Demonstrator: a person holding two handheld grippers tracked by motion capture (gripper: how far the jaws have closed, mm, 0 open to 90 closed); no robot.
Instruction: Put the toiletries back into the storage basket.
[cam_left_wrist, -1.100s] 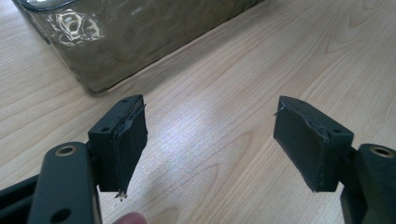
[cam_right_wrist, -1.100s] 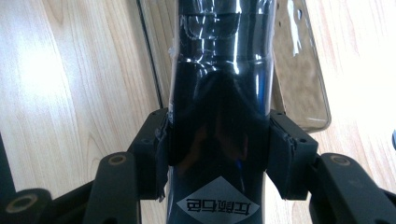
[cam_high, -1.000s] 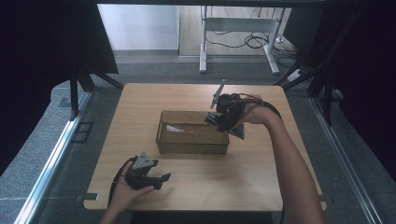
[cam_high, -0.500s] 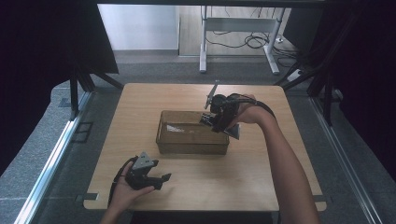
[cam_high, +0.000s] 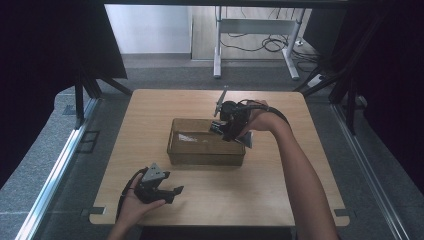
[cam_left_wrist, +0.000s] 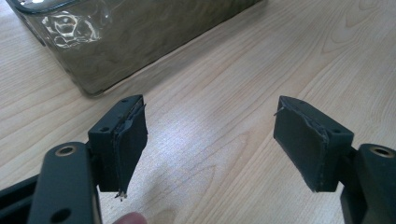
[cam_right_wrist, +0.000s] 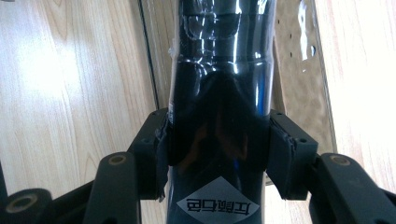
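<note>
Right tool clamped on a dark glossy packet over the bin; left tool idle, jaws apart.

The wooden tabletop carries a translucent brown plastic bin at its centre. The right tool hangs above the bin's right end, jaws closed on both sides of a glossy black packet bearing a white diamond label; the bin lies directly beneath that packet. The left tool rests low at the near edge, jaws wide apart and holding nothing, with a bin corner just ahead of them.
</note>
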